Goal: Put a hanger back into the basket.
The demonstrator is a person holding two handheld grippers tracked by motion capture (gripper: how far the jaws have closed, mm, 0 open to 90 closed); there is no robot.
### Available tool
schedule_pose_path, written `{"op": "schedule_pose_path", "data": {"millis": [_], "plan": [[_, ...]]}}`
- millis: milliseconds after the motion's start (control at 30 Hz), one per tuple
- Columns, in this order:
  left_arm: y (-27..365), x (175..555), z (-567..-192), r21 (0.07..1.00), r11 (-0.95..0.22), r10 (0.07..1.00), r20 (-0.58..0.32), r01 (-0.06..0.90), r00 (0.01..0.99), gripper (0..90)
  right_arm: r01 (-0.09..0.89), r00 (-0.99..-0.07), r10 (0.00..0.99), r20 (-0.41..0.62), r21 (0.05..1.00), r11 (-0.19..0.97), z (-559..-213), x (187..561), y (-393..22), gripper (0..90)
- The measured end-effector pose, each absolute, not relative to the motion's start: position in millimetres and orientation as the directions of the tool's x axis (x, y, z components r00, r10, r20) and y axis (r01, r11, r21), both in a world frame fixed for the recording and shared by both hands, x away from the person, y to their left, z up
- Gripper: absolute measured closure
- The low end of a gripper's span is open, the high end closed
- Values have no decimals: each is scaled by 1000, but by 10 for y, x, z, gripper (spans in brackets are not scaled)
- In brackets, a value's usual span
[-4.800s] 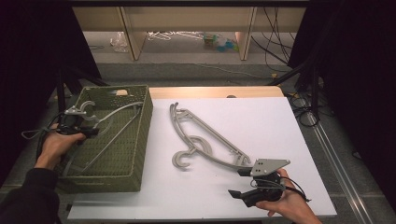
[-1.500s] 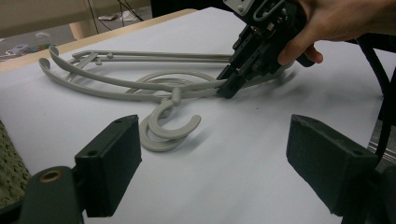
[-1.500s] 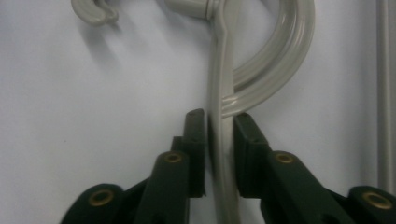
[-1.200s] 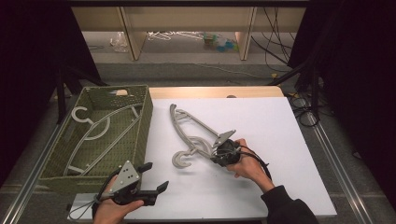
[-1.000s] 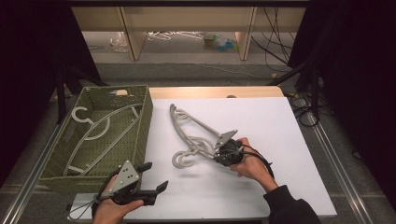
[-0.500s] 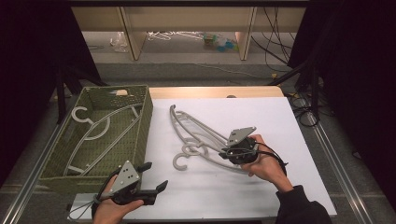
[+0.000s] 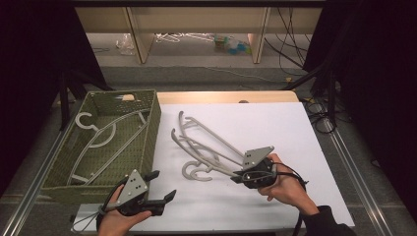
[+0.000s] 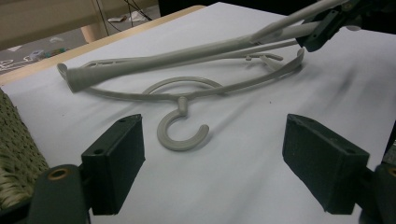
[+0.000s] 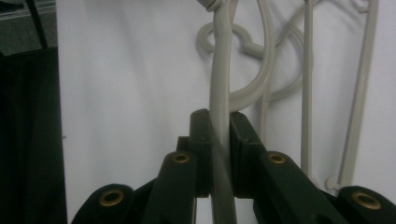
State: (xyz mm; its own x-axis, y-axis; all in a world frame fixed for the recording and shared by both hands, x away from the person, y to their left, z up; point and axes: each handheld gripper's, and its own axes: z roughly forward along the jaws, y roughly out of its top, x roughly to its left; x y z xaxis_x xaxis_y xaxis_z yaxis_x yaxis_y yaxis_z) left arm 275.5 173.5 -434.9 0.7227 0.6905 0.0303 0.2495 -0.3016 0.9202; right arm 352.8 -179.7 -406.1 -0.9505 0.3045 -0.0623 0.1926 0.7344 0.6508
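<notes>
Right gripper (image 7: 244, 175) is pinching the bar of a grey plastic hanger (image 7: 209, 142), pads pressing tight on both sides of it; clear in the right gripper view, where the bar (image 9: 219, 98) is running straight up from between the jaws. That hanger is sitting tilted over the white table sheet (image 7: 275, 123), gripped end raised, far end pointing toward the basket side. A second hanger (image 7: 196, 169) is lying flat on the sheet right under it, hook toward the person's side.

Left gripper (image 7: 160, 189) is hovering near the front left corner of the sheet, jaws spread wide, nothing between them. In the left gripper view its jaws are framing the flat hanger's hook (image 8: 180, 133), well apart from it.

Green woven basket (image 7: 147, 128) is standing left of the sheet, with another hanger (image 7: 105, 142) lying inside it.
</notes>
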Motion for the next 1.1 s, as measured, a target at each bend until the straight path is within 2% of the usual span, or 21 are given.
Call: {"op": "schedule_pose_path", "data": {"millis": [100, 167, 433, 700, 800, 933, 1033, 1100], "plan": [[1697, 2759, -4350, 915, -329, 680, 59, 233, 731, 208, 181, -955, 291, -67, 644, 743, -4094, 3482, -1796, 822], [1668, 2773, -4355, 919, -311, 673, 34, 241, 738, 216, 177, -959, 277, -57, 645, 743, -4096, 3443, -1796, 822], [1432, 2895, -4351, 902, -396, 643, 139, 171, 754, 256, 157, -974, 225, -24, 647, 747, -4102, 3323, -1803, 822], [1133, 3013, -4404, 835, -542, 501, 229, 97, 835, 278, 152, -981, 192, 6, 631, 761, -4155, 3229, -1807, 822], [1059, 3055, -4405, 826, -558, 454, 225, 79, 862, 307, 153, -983, 184, 16, 631, 761, -4167, 3208, -1809, 822], [969, 3099, -4408, 789, -613, 369, 250, 33, 895, 359, 147, -985, 169, 25, 628, 764, -4168, 3192, -1812, 822], [886, 3127, -4408, 772, -635, 306, 255, -3, 917, 430, 144, -987, 160, 32, 630, 763, -4164, 3185, -1817, 822], [832, 3136, -4404, 750, -659, 233, 265, -49, 936, 546, 139, -988, 152, 34, 632, 762, -4170, 3185, -1823, 822]]}}
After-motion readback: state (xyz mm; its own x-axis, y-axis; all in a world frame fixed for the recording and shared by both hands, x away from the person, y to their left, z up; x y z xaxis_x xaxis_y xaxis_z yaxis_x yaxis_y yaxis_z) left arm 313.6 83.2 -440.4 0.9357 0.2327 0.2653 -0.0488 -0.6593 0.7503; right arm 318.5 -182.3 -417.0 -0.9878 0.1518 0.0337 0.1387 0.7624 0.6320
